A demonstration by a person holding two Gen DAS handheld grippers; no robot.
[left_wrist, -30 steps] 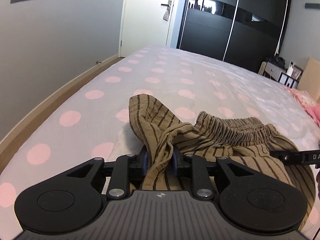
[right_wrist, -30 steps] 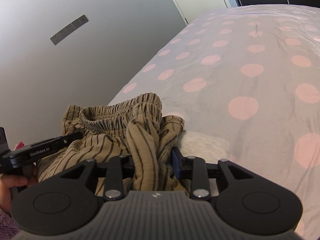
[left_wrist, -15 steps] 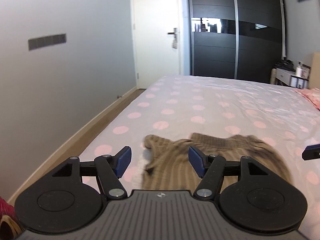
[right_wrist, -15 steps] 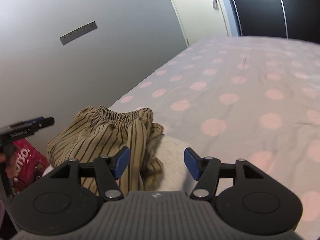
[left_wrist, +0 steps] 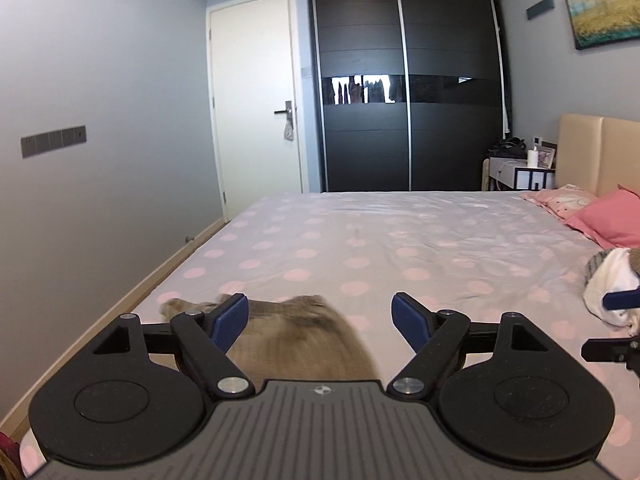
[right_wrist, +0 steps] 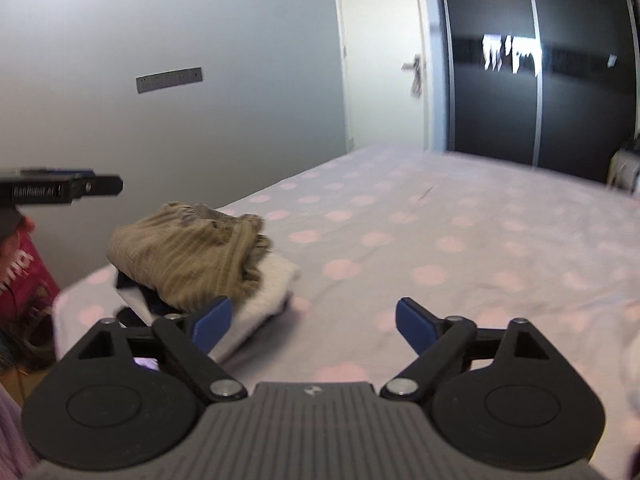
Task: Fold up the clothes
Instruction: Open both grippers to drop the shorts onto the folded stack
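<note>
Both grippers hover above bed, fingers spread.

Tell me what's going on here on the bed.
A person is folding clothes with two handheld grippers. The brown striped shorts now lie folded on top of a small stack at the corner of the polka-dot bed. Both the left gripper and right gripper have just been opening and hold nothing.

Readable on the left gripper, along its black side in the right wrist view: "GenRobot.AI", blurred. On the pink bag at the left edge: large white letters, cut off and unreadable. Nothing else legible.
</note>
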